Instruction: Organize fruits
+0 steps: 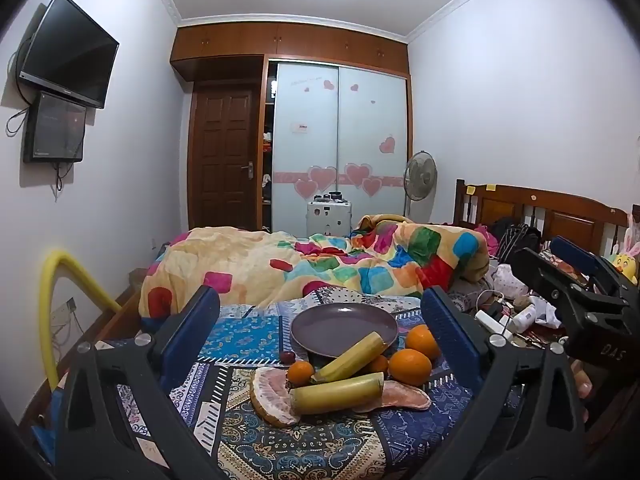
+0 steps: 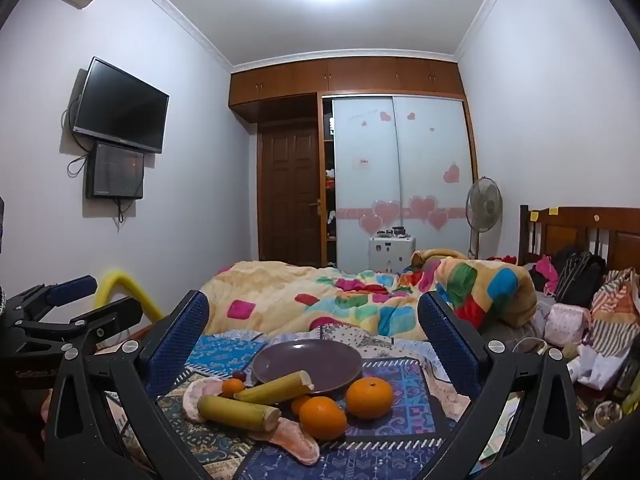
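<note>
Both tongs released, jaws wide, nothing between them. Left gripper [image 1: 320, 320] and right gripper [image 2: 312, 328] hang over the near edge of the patterned cloth [image 1: 248, 336], both aimed at the fruit pile.

From the left wrist: purple plate [image 1: 344, 320] sits empty at 12 o'clock of the pile. One sugarcane-like stalk [image 1: 352, 356] leans on the plate's near rim; the second stalk [image 1: 336, 394] lies flat at 6 o'clock of it. Two big oranges [image 1: 410, 366] at 3 o'clock, touching each other. Small orange [image 1: 301, 372] at 9 o'clock, small dark red fruit [image 1: 287, 357] just beyond it. Pomelo segments [image 1: 268, 396] lie under the front stalk.

My read — nothing is sorted yet; first pick pending. Plan: right tongs take the nearest big orange [image 2: 322, 418], it's free on top and closest. Come in level, pads on opposite sides at the widest part, close gently — round, it'll roll. Leave the stalks for later; lifting the front one may drag the pomelo.
</note>
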The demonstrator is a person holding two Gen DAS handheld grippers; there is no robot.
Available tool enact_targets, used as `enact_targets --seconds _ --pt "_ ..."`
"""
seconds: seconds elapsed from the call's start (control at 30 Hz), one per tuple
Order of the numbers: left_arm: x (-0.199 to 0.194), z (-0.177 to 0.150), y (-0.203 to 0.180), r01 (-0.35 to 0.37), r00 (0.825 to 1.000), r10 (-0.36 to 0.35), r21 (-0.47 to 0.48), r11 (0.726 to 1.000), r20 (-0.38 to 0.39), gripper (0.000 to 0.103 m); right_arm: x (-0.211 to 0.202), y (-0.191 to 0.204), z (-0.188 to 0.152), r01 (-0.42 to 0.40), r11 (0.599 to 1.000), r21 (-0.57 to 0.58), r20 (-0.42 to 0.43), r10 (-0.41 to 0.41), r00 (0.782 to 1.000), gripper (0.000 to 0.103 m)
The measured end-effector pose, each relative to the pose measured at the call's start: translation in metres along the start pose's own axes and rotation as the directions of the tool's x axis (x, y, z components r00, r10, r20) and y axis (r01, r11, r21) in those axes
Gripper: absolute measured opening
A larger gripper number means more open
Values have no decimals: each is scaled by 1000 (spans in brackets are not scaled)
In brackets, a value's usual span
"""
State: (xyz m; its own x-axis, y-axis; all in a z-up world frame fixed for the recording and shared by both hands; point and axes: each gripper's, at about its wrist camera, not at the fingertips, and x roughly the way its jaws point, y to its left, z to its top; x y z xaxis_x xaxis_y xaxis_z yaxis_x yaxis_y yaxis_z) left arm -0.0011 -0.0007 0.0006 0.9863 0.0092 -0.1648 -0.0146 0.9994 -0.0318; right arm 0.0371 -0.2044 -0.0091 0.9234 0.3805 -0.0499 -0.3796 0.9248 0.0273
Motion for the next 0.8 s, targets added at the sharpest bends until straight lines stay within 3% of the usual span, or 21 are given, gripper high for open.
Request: enact_targets --seconds 0.8 --pt "1 -3 -1 3 1000 -3 0 1000 8 102 -4 4 0 -10 1000 13 21 10 1000 103"
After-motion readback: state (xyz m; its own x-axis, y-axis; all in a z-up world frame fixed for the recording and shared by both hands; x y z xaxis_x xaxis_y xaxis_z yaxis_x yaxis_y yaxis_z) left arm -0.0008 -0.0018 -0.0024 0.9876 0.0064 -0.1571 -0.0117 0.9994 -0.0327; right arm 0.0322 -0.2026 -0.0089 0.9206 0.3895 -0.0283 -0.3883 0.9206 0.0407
